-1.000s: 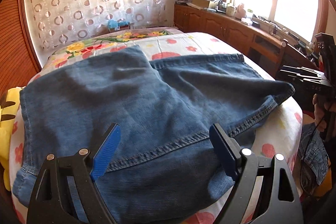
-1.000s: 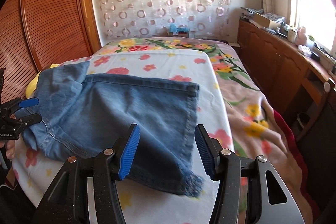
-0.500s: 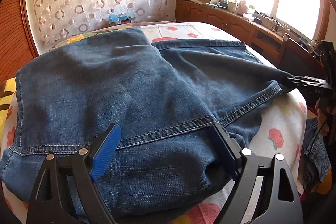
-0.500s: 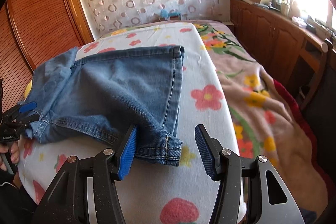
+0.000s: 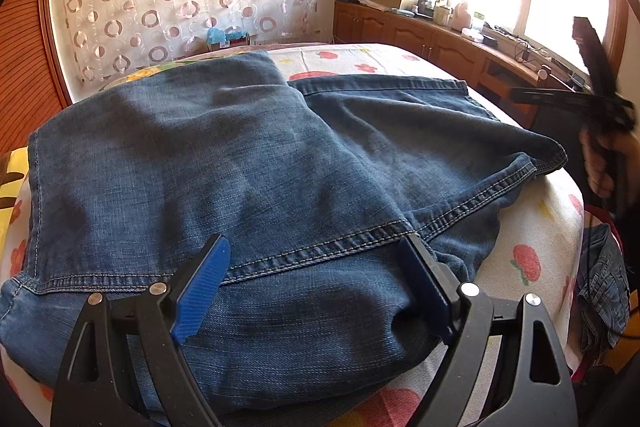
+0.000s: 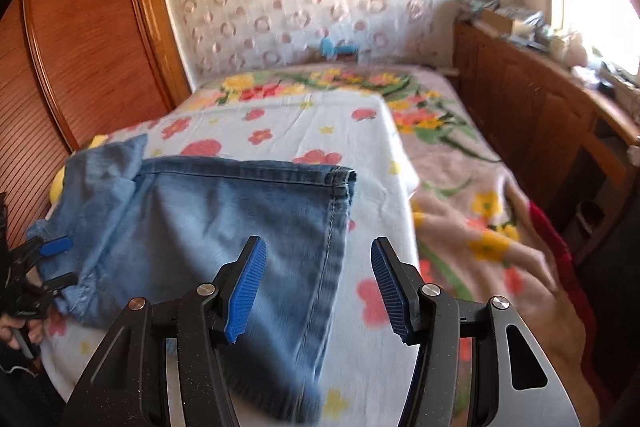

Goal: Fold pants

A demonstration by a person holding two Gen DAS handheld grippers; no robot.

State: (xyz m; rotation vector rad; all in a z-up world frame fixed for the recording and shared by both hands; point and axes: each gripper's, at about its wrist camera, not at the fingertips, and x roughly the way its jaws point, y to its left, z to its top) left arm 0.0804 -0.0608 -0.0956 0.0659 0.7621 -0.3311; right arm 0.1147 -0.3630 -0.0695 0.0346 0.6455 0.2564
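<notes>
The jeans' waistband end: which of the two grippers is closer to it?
Left. The left gripper hovers open right over the bunched waistband end of the jeans. The right gripper is open above the opposite, leg-hem end, clear of the cloth.

The left gripper [image 5: 316, 291] has its blue-padded jaws spread wide, pointing toward twelve o'clock in its own view. The right gripper [image 6: 318, 291] is likewise spread open, fingers aimed at twelve o'clock. From the left wrist view it appears blurred at three o'clock, gripped by a hand [image 5: 604, 167].
</notes>
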